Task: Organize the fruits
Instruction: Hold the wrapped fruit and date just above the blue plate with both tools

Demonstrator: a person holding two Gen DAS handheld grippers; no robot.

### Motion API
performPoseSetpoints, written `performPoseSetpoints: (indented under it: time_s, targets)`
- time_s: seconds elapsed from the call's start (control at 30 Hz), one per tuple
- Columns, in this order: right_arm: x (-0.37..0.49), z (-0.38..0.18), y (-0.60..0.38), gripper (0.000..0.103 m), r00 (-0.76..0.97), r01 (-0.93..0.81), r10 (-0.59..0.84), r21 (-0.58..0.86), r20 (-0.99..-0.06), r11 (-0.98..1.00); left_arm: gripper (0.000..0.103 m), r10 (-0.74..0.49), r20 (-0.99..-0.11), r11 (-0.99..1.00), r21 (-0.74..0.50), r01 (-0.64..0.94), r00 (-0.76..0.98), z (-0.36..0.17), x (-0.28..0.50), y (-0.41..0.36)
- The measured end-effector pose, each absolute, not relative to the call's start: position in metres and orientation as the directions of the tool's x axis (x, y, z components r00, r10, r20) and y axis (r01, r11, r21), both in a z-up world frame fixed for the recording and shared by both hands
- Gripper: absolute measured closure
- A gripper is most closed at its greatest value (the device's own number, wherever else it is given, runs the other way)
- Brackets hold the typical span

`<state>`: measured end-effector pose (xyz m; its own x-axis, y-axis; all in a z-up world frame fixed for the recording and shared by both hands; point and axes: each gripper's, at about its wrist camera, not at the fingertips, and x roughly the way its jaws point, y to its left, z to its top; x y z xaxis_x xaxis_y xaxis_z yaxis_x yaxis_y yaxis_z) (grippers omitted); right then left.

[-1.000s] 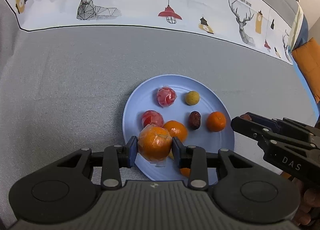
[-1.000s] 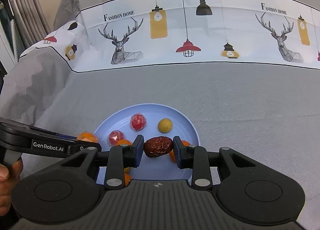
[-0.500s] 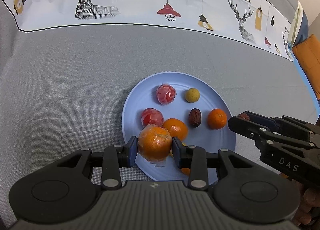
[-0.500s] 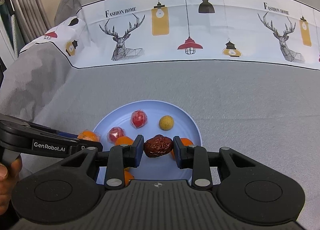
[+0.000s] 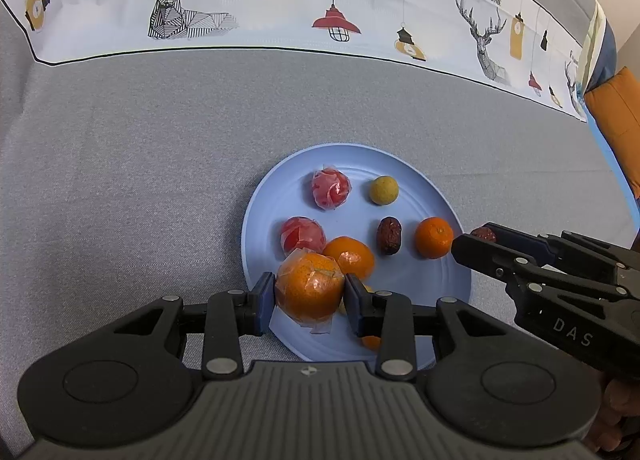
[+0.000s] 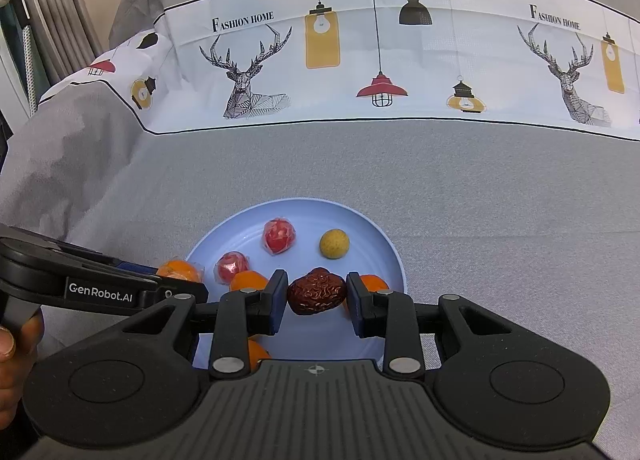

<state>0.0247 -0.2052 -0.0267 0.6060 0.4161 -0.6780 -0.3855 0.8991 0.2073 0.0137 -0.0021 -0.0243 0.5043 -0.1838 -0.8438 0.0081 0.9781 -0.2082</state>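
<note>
Your left gripper (image 5: 310,298) hangs over the near rim of the round pale-blue plate (image 5: 436,292), its jaws narrowed onto a plastic-wrapped orange mandarin (image 5: 310,290) gripped between the blue pads. Your right gripper (image 6: 317,296) hangs over the same plate from the other side, its jaws pinching a wrinkled dark-red dried date (image 6: 317,291) end to end.

On the plate lie two red fruits in clear wrap (image 5: 330,193), one behind the other on the left half, a small yellow-green round fruit (image 5: 383,190) at the far side, a second dried date (image 5: 389,235) near the middle, and a bare orange mandarin (image 5: 434,237) just beside it toward the right rim. Another wrapped orange mandarin (image 5: 350,256) sits just behind the one you hold, touching the nearer red fruit. More orange fruit shows below the left gripper's right finger, mostly hidden.

The plate rests on a grey cloth-covered surface (image 5: 140,164); whether a bench lies beneath cannot be told. A white printed band with deer heads and hanging lamps (image 6: 360,72) runs across the far side. Part of your hand (image 6: 12,340) shows at the left edge of the right wrist view.
</note>
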Motion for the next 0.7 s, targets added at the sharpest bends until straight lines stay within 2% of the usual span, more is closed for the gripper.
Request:
performPoseSetpoints:
  time_s: [0.7]
  targets:
    - [0.0215, -0.0226, -0.2078, 0.070, 0.629, -0.384, 0.416, 0.203, -0.657, 0.901, 0.063, -0.191, -0.839, 0.977, -0.213, 0.015, 0.510, -0.0205, 0.0137, -0.0019]
